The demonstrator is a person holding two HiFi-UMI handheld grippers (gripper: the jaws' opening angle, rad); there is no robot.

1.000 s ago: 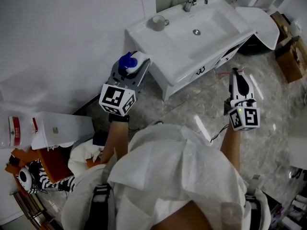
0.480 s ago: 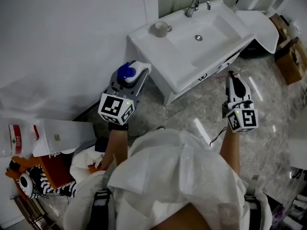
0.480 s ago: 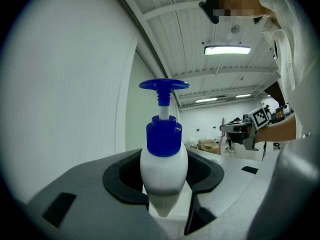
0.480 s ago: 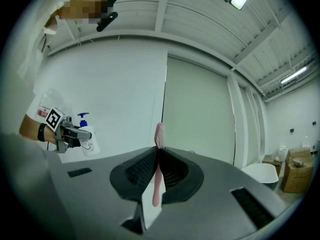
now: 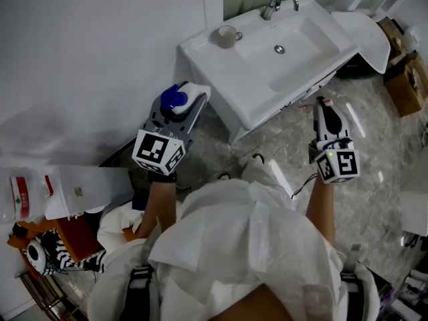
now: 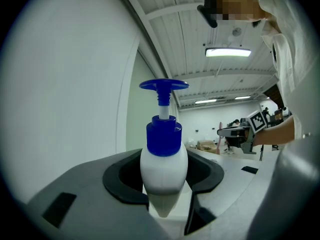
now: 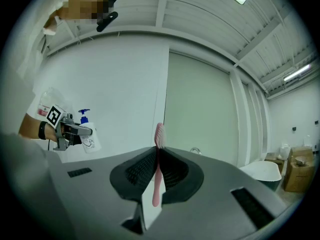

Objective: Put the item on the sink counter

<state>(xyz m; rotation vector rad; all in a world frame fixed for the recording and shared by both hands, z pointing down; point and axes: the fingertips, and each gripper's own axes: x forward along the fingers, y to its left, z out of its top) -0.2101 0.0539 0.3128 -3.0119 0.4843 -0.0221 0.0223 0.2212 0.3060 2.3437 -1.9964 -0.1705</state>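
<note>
My left gripper clamps the bottle upright, pump up; my right gripper pinches the toothbrush upright, bristles up. Both point level.

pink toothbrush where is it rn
The pink toothbrush is clamped upright in the right gripper's shut jaws (right gripper view); in the head view that gripper is at right, near the sink counter.

White wall ran along the left; grey marbled floor was glossy with reflections. White sink cabinet stood far centre against a pale green panel, cardboard boxes far right. Strip light was lit on the ribbed ceiling.
</note>
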